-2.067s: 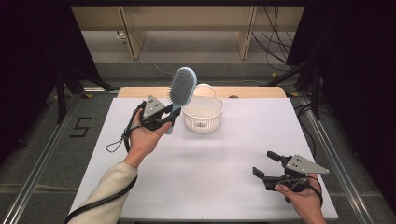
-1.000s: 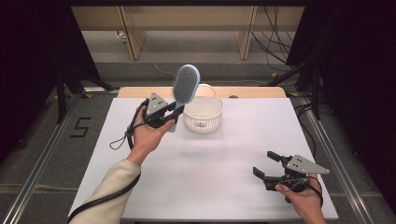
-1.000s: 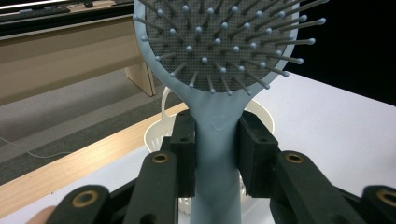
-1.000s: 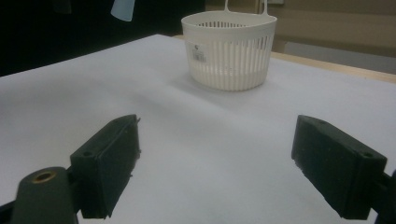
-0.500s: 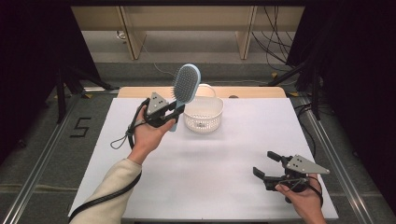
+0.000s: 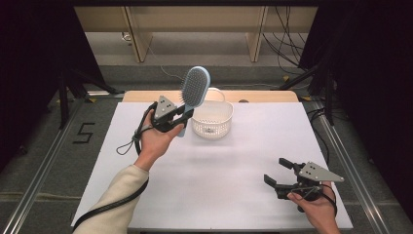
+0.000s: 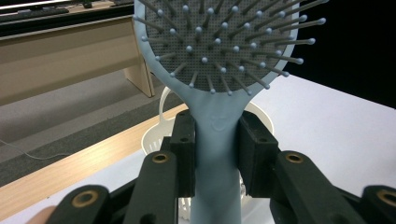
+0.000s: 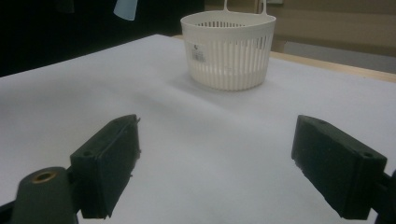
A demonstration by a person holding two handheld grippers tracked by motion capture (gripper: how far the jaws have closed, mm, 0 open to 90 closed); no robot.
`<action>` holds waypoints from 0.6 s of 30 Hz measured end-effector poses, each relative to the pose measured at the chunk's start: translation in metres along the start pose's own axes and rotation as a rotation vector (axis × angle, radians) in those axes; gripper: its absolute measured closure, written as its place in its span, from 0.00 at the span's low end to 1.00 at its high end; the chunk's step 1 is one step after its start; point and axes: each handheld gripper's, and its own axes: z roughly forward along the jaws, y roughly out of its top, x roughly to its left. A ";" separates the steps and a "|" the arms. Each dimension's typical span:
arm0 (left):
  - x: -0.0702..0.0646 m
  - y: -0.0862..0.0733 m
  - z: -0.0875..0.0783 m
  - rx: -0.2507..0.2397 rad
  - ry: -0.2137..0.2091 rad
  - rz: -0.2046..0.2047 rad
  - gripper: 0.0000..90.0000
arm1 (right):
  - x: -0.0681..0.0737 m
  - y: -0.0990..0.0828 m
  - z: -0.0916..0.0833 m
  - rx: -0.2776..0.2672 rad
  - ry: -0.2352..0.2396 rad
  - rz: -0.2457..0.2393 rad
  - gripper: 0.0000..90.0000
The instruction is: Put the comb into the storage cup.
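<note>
High view: the left gripper (image 6: 186, 115), raised above the far left part of the white desk (image 6: 219, 165), is clamped on the handle of a pale blue brush (image 6: 194, 89), whose oval head stands upright and leans slightly right, bristles facing the camera. The brush's handle end drops behind the gripper and hand, so its tip is partly hidden. Just right of it sits a white slotted basket (image 6: 213, 119) on the desk; the brush head overlaps the basket's thin loop handle, and whether the two touch cannot be told from here. A black cable (image 6: 127, 146) hangs from the left gripper and trails beside the cream sleeve (image 6: 119, 195).

In the left gripper view the two black jaws press the brush (image 7: 217, 140) neck from both sides, just below the head. The top of the head is cut off by the frame, and the basket (image 7: 156, 137) shows in pieces behind the jaws.

The right gripper (image 6: 277, 171) rests low at the near right of the desk, well apart from the basket, its jaws spread wide with nothing between them. In the right gripper view the basket (image 8: 229, 49) stands ahead with a small label on its wall, too small to read; its handle is cut off at the top edge, and a pale blue scrap at top left is the brush (image 8: 125, 9) end.
</note>
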 end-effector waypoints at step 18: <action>-0.001 0.002 0.005 0.002 -0.002 0.006 0.78 | 0.000 0.000 0.000 0.001 0.000 0.000 0.18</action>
